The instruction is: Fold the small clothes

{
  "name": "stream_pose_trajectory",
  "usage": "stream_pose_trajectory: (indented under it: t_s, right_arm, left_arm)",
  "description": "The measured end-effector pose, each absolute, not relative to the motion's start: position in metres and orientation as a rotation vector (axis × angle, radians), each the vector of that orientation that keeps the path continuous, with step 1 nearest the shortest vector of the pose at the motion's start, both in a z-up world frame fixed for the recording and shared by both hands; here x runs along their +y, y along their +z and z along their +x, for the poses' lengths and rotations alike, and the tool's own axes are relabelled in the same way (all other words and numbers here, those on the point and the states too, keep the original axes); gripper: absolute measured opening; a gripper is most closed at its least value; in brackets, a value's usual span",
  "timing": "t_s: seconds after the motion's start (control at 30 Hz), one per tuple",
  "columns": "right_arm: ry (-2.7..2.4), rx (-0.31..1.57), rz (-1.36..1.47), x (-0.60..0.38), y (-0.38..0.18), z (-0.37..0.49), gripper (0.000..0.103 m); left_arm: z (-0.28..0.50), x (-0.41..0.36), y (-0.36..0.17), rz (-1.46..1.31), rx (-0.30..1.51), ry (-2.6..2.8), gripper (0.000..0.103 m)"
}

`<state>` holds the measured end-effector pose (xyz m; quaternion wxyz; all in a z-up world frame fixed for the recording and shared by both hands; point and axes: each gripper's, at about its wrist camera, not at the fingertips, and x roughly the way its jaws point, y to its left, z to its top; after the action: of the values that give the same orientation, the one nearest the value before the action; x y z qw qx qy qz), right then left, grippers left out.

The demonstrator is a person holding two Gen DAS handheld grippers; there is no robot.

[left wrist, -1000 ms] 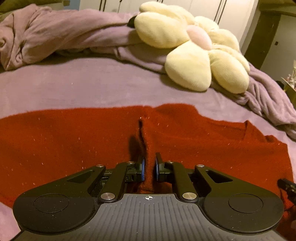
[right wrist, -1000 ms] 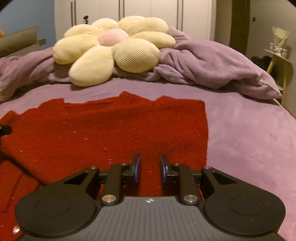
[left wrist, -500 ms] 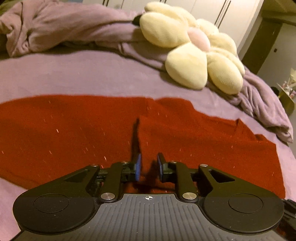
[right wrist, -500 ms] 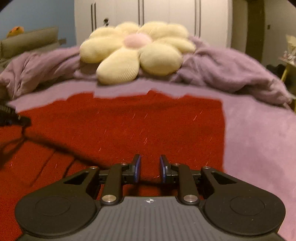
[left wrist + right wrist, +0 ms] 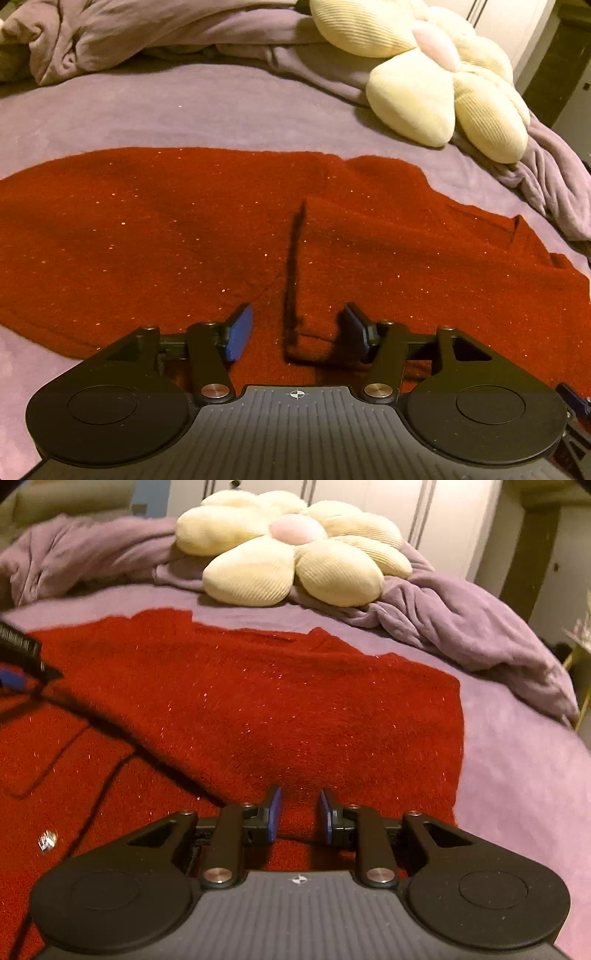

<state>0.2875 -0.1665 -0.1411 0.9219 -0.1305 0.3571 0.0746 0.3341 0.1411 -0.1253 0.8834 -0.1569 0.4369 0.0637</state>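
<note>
The left gripper (image 5: 295,330) jaws have just been opening, releasing the red garment (image 5: 184,236) flat on the bed at 12 o'clock, fold laid; the right gripper (image 5: 298,814) pinches its edge.

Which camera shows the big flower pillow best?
The right wrist view: the flower pillow sits near the top middle, with its cream petals ringing the pink centre and only slight blur. In the left wrist view, the pillow is pushed into the top right corner, seen at a slant, and its upper petals are cut off by the picture's edge.
</note>
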Motion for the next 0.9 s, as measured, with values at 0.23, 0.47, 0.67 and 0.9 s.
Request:
stream_pose_trajectory:
  t_s: [0.23,0.47,0.67,0.9]
  right_arm:
    - [0.314,0.835,-0.023,-0.182,-0.104,0.229,0.054]
    - [0.215,0.808,-0.002,-0.188,-0.113,0.156,0.068]
    - [0.173,0.795,0.018,-0.183,-0.114,0.154,0.068]
    - [0.150,0.788,0.048,-0.178,-0.111,0.173,0.057]
  left_arm:
    - [0.281,0.151,-0.103,-0.412,0.862,0.032,0.074]
    - [0.237,0.191,-0.105,-0.544,0.829,0.031,0.089]
    - [0.223,0.219,-0.116,-0.658,0.810,0.069,0.091]
    - [0.224,0.216,-0.118,-0.634,0.802,0.040,0.091]
